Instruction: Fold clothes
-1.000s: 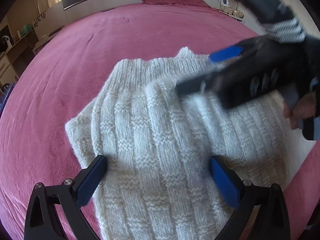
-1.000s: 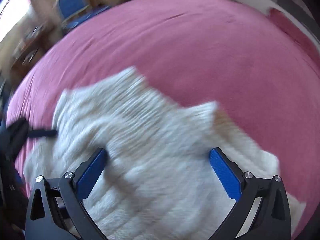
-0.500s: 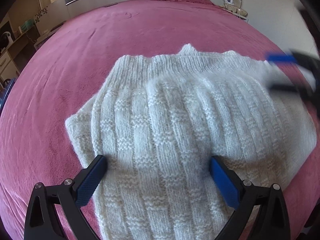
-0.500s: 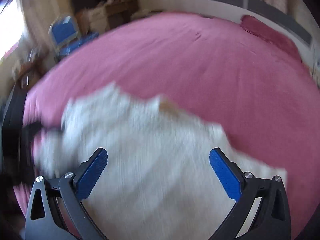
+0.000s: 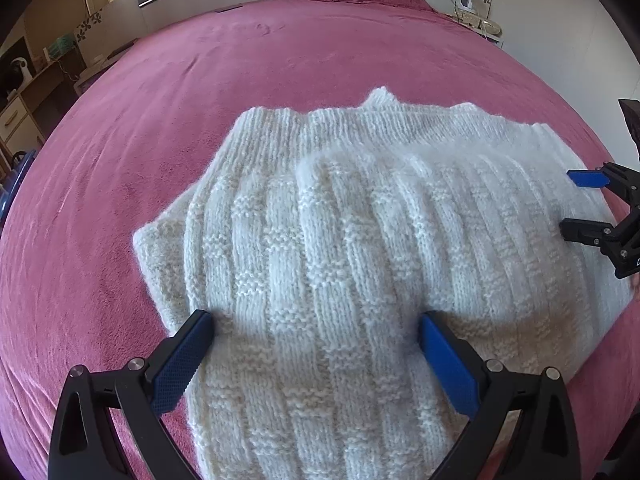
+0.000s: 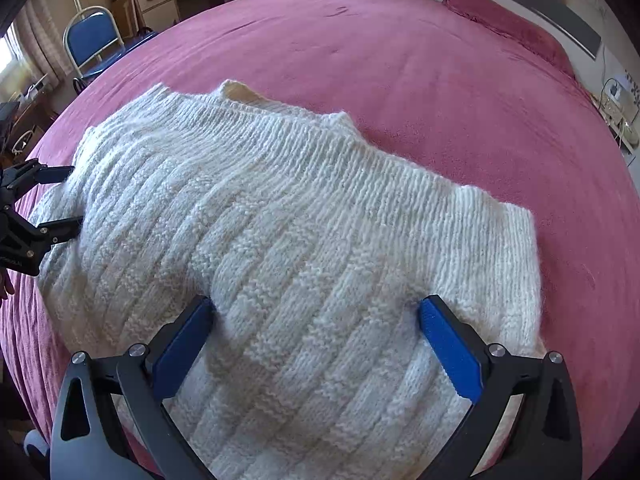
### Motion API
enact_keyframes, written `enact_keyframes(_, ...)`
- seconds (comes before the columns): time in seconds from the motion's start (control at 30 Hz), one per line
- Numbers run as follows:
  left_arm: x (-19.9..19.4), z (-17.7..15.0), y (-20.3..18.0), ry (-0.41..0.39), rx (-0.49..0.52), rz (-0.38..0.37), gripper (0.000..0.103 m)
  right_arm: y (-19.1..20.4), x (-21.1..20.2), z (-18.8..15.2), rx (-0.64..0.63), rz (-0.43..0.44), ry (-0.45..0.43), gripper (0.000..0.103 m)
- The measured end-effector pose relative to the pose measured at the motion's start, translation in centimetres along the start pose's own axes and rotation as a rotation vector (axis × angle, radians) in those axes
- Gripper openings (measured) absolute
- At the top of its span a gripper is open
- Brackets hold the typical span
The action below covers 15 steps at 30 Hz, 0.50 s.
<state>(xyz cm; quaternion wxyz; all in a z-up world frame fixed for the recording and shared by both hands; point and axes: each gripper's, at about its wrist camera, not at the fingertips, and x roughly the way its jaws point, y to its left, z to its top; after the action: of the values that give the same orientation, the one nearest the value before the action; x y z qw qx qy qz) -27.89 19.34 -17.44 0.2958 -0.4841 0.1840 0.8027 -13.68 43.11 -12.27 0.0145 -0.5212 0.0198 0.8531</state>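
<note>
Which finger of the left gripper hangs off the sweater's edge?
The left gripper's left-hand finger: mostly pink bedspread lies under it. The right-hand finger sits fully over the sweater.

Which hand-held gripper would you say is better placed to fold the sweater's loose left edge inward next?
Left, probably: the left hand-held gripper is open beside the sweater's protruding edge, while the right hand-held gripper is over the far end.

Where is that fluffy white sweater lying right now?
The white sweater lies partly folded on the pink bedspread, near its closer edge. The open left gripper and open right gripper hover over it from opposite sides.
</note>
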Motion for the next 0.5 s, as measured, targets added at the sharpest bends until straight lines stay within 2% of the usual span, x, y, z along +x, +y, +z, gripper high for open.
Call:
enact_keyframes(0.23,0.3,-0.1,-0.1,-0.022,0.000,0.000,0.103,-0.3,-0.9,0.2,-0.007,-0.029,0.011,0.103)
enact_keyframes(0.37,0.4,-0.2,-0.2,-0.034,-0.003,-0.002,0.103,-0.8,-1.1,-0.3,0.031,-0.068,0.005,0.103)
enact_keyframes(0.5,0.6,-0.1,-0.1,-0.035,-0.006,-0.009,0.103,0.1,-1.6,-0.5,-0.001,-0.119,0.003,0.103)
